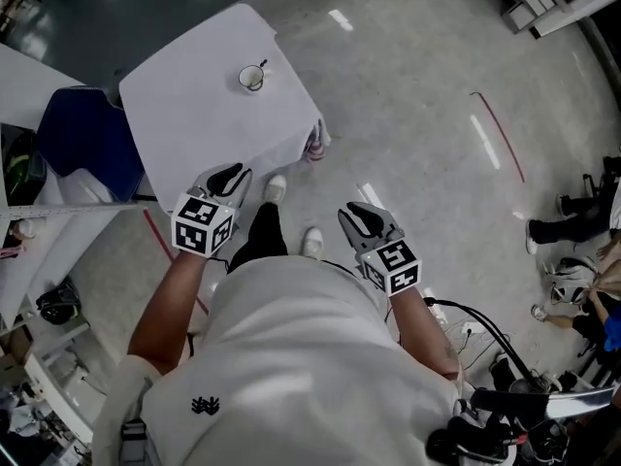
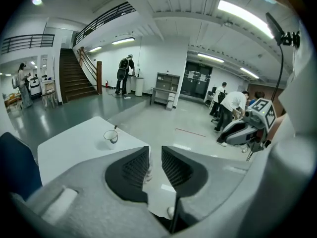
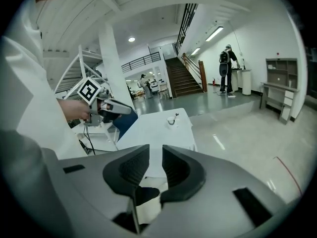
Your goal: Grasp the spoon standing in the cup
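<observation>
Standing in the cup (image 1: 252,78): the spoon (image 1: 263,65), of which only the dark handle tip shows, leaning over the rim on the side away from the person.
Cup: white and upright on the table (image 1: 184,115), close to the table's far edge, the only thing on the white cloth.
Left gripper (image 1: 233,175): hovers over the table's near edge with its jaws parted by a narrow gap and nothing between them. It points across the table, and in its own view the cup and spoon sit above and left of the jaw tips, well apart from them.
Right gripper (image 1: 357,214): off the table, over the floor (image 1: 417,144) beside the table's near corner. Its jaws are slightly apart and empty, and the cup shows small beyond their tips.
Chair (image 1: 82,129): blue, against the table's left side.
Shoes (image 1: 291,216): white, on the floor just past the table's near edge.
</observation>
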`<state>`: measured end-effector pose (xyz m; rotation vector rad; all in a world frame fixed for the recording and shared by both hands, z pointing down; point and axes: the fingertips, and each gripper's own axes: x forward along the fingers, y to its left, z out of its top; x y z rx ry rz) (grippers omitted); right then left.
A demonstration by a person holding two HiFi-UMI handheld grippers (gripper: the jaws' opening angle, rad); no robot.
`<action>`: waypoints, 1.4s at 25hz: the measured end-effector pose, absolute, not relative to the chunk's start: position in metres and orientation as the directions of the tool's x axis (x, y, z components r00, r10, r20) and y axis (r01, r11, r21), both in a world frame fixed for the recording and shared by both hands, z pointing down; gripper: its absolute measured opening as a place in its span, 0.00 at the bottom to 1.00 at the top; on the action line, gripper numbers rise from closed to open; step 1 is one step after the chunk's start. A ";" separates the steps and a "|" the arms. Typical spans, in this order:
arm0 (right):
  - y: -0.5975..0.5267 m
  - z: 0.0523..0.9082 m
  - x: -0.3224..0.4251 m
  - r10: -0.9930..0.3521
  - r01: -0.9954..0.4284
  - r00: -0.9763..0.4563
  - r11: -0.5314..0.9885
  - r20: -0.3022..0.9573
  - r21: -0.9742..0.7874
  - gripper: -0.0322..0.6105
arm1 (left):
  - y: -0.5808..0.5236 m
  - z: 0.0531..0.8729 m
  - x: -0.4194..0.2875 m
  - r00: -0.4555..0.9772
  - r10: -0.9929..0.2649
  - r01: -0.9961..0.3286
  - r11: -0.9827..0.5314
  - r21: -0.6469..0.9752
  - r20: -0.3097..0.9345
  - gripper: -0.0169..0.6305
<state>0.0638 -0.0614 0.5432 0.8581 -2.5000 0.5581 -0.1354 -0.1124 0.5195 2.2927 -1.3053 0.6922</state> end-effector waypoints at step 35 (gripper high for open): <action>-0.199 0.539 0.081 -0.658 -0.941 -0.339 0.243 0.673 -0.237 0.17 | -0.469 0.709 -0.198 0.226 -0.459 -0.778 -0.616 -0.125 0.859 0.18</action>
